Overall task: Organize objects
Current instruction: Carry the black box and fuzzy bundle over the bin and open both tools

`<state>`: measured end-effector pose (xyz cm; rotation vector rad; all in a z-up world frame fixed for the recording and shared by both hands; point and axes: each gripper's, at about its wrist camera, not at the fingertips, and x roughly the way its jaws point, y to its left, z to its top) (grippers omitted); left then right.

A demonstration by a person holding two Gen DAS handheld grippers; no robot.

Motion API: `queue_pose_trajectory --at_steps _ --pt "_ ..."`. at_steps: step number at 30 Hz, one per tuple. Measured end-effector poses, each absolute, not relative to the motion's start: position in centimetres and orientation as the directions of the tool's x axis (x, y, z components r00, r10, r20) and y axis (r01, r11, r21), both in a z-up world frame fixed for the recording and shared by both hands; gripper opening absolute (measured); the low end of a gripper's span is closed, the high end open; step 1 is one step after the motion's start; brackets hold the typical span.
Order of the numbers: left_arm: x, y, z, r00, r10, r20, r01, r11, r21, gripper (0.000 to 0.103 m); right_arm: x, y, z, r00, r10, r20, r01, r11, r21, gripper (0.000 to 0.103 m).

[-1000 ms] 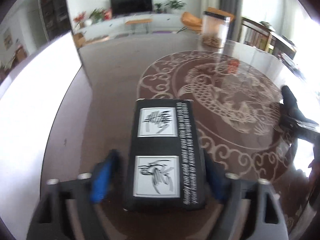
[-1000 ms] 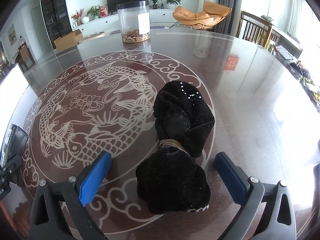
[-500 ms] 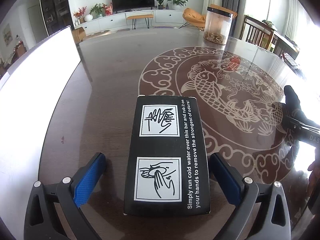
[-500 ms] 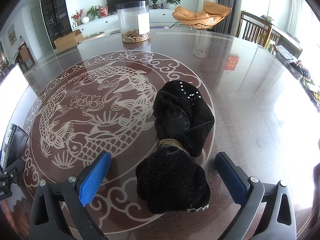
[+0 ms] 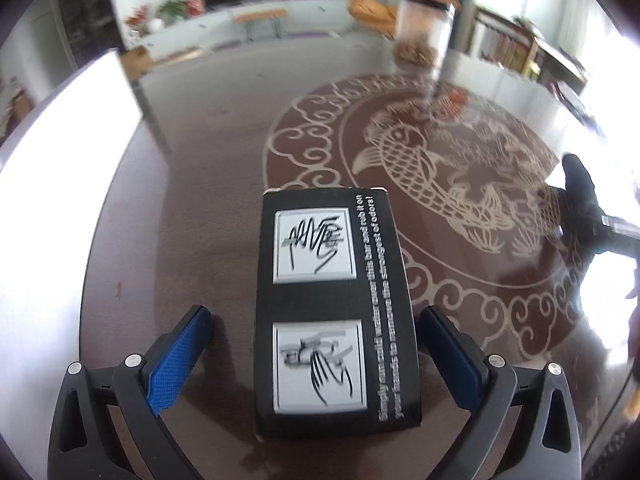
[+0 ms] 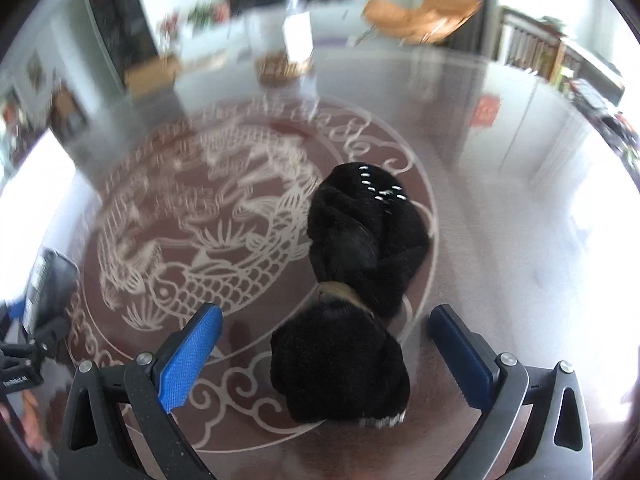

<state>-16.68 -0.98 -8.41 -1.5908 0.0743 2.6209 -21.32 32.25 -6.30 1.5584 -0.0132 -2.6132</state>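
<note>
A black box (image 5: 334,308) printed with white hand drawings lies flat on the dark glossy table (image 5: 208,184). My left gripper (image 5: 316,356) stands open around its near end, blue pads clear of both sides. In the right wrist view a black fuzzy bundle (image 6: 360,292), tied at its waist with a tan band, lies on the table's fish pattern. My right gripper (image 6: 326,350) is open, its fingers flanking the bundle's near lobe without touching. The box (image 6: 48,280) shows again at the far left of that view, and the bundle (image 5: 580,184) at the right edge of the left wrist view.
A clear jar (image 5: 424,28) with brown contents stands at the far side of the table; it appears blurred as the jar (image 6: 286,44) in the right wrist view. A white panel (image 5: 60,128) borders the table's left. Chairs and a shelf stand beyond the far edge.
The left gripper went from shut on the box to open, then drew back slightly. The right gripper stayed open around the bundle; its view now blurs with motion.
</note>
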Motion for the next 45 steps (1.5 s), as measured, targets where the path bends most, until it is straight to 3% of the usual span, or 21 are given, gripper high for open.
queue_pose_trajectory --at_steps 1,2,3,4,8,11,16,18,21,25,28,29,30,32,34,38,41,45 --pt "-17.0 -1.0 -8.4 -0.454 0.043 -0.890 -0.100 -0.995 0.003 0.103 -21.9 32.1 -6.0 -0.463 -0.097 -0.881 0.089 -0.994 0.063 0.102" --pt "-17.1 -1.1 -8.2 -0.468 0.041 -0.883 -0.099 -0.995 0.007 0.096 -22.3 32.0 -5.6 -0.469 -0.100 -0.878 0.092 -0.994 0.064 0.088" --pt "-16.9 -1.2 -7.8 -0.503 0.044 -0.863 -0.095 -0.996 0.005 0.066 -22.8 32.0 -5.3 -0.464 -0.084 -0.882 0.077 -0.996 0.054 0.043" --pt "-16.5 -1.1 -7.4 -0.518 0.046 -0.854 -0.107 -0.994 0.011 0.058 -23.1 32.0 -5.2 -0.447 -0.057 -0.893 0.056 -0.998 0.036 0.029" --pt "-13.9 -1.8 -6.8 -0.530 0.111 -0.840 -0.096 -0.993 -0.070 0.057 -21.4 30.9 -4.1 -0.407 -0.106 -0.907 0.046 -0.994 0.095 0.029" --pt "-10.5 -3.0 -4.9 -0.560 0.201 -0.804 -0.061 -0.977 -0.202 0.057 -18.2 27.0 -2.0 -0.413 -0.196 -0.889 0.130 -0.979 0.156 0.029" --pt "-5.7 -8.0 3.6 -0.667 0.295 -0.685 -0.077 -0.941 -0.331 0.057 -13.6 17.7 4.9 -0.459 -0.389 -0.799 0.322 -0.911 0.258 0.029" --pt "-4.3 -11.1 7.0 -0.724 0.257 -0.639 -0.051 -0.945 -0.322 0.057 -12.1 12.5 8.4 -0.458 -0.474 -0.752 0.428 -0.859 0.281 0.029" --pt "-1.6 -17.3 10.0 -0.773 0.091 -0.628 0.079 -0.968 -0.238 0.058 -9.8 5.5 12.0 -0.428 -0.571 -0.700 0.565 -0.774 0.286 0.029" --pt "0.1 -24.1 7.4 -0.677 -0.143 -0.722 0.305 -0.947 -0.097 0.058 -7.2 -3.7 12.9 -0.319 -0.643 -0.696 0.683 -0.665 0.301 0.029" --pt "0.3 -28.0 3.9 -0.551 -0.206 -0.809 0.434 -0.898 -0.067 0.059 -6.0 -8.8 10.6 -0.245 -0.643 -0.726 0.703 -0.633 0.324 0.032" --pt "0.3 -28.6 3.2 -0.527 -0.214 -0.823 0.456 -0.888 -0.060 0.059 -5.8 -10.0 9.5 -0.204 -0.642 -0.740 0.699 -0.624 0.349 0.039" --pt "0.6 -29.1 2.8 -0.503 -0.231 -0.833 0.477 -0.877 -0.046 0.060 -5.8 -11.4 8.1 -0.142 -0.636 -0.759 0.694 -0.610 0.381 0.055" --pt "1.6 -29.6 2.5 -0.482 -0.267 -0.834 0.493 -0.870 -0.007 0.075 -5.4 -12.9 6.5 -0.074 -0.626 -0.776 0.694 -0.591 0.411 0.070" --pt "2.4 -29.6 2.5 -0.448 -0.337 -0.828 0.503 -0.861 0.079 0.093 -4.7 -13.7 6.0 -0.072 -0.598 -0.798 0.715 -0.589 0.377 0.070" --pt "3.6 -29.8 4.0 -0.462 -0.383 -0.800 0.475 -0.868 0.141 0.095 -5.2 -13.2 6.9 -0.119 -0.579 -0.806 0.717 -0.612 0.334 0.075" --pt "4.3 -30.9 5.5 -0.508 -0.307 -0.805 0.490 -0.871 0.022 0.095 -6.3 -12.4 8.3 -0.165 -0.573 -0.803 0.721 -0.626 0.298 0.083" --pt "5.3 -31.4 7.3 -0.500 -0.232 -0.835 0.552 -0.828 -0.101 0.095 -6.0 -12.3 9.9 -0.213 -0.535 -0.818 0.756 -0.620 0.209 0.085"
